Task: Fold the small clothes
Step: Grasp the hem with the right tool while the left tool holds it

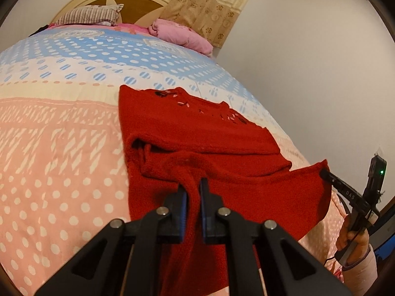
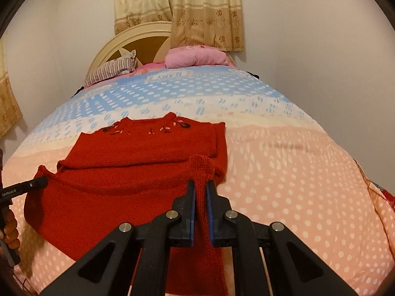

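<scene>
A small red knitted sweater lies on the bed, its embroidered neckline at the far end. It also shows in the right wrist view. My left gripper is shut on the sweater's near hem at one corner and holds it raised. My right gripper is shut on the other near corner, also raised. The lower part of the sweater hangs between the two grippers. The right gripper shows in the left wrist view, and the left gripper in the right wrist view.
The bed has a pink, cream and blue dotted cover. A striped pillow and a pink bundle lie by the headboard. A white wall runs along the bed's right side. Curtains hang behind.
</scene>
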`<action>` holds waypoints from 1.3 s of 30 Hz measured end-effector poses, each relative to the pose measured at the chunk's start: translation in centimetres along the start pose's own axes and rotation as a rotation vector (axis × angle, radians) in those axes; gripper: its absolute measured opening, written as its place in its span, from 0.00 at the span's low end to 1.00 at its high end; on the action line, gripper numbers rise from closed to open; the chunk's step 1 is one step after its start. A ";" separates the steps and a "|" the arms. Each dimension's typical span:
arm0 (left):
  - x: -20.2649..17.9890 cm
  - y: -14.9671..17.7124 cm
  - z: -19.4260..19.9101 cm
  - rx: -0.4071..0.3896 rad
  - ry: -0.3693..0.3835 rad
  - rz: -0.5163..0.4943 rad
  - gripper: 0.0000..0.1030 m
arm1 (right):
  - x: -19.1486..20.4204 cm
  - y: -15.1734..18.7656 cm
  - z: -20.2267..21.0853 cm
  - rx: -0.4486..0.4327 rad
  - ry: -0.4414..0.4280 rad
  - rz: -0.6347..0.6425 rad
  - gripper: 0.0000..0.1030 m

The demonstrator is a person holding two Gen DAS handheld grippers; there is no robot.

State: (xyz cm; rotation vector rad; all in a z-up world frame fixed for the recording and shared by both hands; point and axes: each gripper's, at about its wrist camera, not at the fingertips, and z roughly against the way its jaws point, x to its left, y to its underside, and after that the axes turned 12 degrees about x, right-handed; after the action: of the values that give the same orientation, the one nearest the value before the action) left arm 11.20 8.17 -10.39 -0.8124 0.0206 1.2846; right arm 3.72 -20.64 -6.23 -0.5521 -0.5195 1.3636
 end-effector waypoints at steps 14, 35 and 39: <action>0.8 -0.1 -0.3 0.007 -0.012 0.025 0.09 | 0.5 -0.7 -0.1 -0.007 0.024 -0.023 0.07; 0.5 -0.1 -0.5 0.009 -0.035 0.051 0.09 | -0.6 -0.1 0.3 -0.027 0.003 -0.032 0.07; 0.4 -0.4 -0.5 0.005 -0.032 0.050 0.09 | -0.7 -0.1 0.4 -0.030 0.005 -0.032 0.07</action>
State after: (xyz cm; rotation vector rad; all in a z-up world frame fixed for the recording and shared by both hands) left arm 11.92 8.21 -10.71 -0.7919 0.0186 1.3439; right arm 3.48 -21.28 -5.89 -0.5696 -0.5438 1.3256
